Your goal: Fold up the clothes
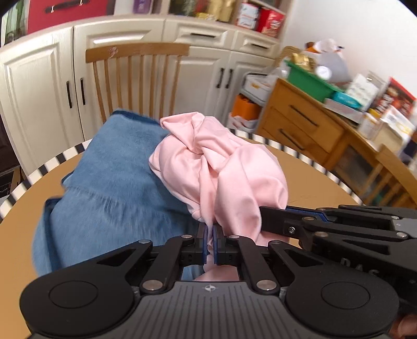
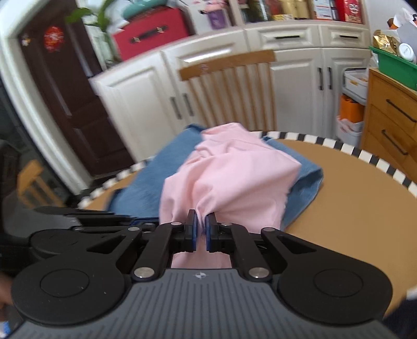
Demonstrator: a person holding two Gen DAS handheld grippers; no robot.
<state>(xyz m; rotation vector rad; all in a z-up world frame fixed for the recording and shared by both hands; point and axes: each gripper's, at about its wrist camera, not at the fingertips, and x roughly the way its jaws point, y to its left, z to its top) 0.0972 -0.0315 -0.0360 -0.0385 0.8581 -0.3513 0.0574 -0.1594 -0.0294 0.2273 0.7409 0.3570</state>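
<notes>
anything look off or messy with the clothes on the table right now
The pink garment is bunched in a twisted heap rather than flat, pinched by both the left claw and right claw. It lies on the blue garment, which overhangs the table edge.

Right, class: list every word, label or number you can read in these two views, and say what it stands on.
"D A S": raised letters on the side of the right tool, which grips the pink garment; possibly cut off.
Red boxes above the cabinets: print too blurred to read.
Packages on the wooden sideboard: too blurred.
Red ornament on the dark door: unreadable.
</notes>
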